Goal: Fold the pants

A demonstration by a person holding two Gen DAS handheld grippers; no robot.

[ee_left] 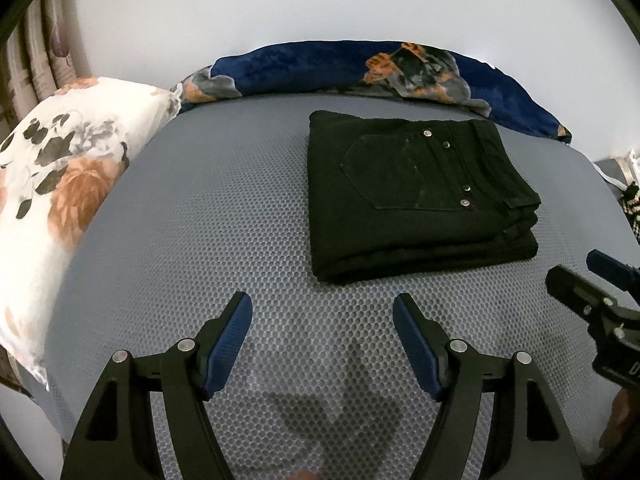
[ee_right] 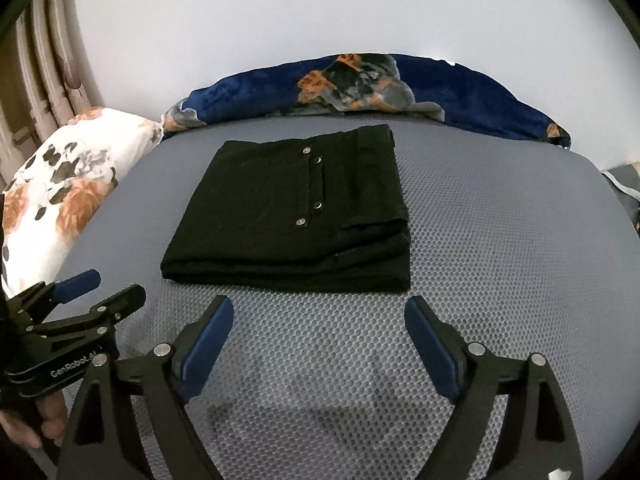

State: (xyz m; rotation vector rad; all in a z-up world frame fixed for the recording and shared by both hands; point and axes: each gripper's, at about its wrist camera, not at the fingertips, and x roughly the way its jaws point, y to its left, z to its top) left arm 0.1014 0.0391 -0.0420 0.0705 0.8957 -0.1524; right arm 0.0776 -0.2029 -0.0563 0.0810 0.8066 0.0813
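Note:
The black pants (ee_left: 416,196) lie folded into a thick rectangle on the grey mesh mattress (ee_left: 224,216), back pocket and rivets facing up. They also show in the right wrist view (ee_right: 292,212). My left gripper (ee_left: 322,312) is open and empty, hovering over the mattress just in front of and left of the pants. My right gripper (ee_right: 318,316) is open and empty, just in front of the pants' near edge. Each gripper shows in the other's view: the right one (ee_left: 592,280) at the right edge, the left one (ee_right: 92,288) at the lower left.
A white floral pillow (ee_left: 60,184) lies at the left of the bed. A rolled navy floral blanket (ee_left: 360,68) lies along the back against the white wall. Curtains (ee_right: 44,80) hang at far left. Some items (ee_left: 628,188) sit past the bed's right edge.

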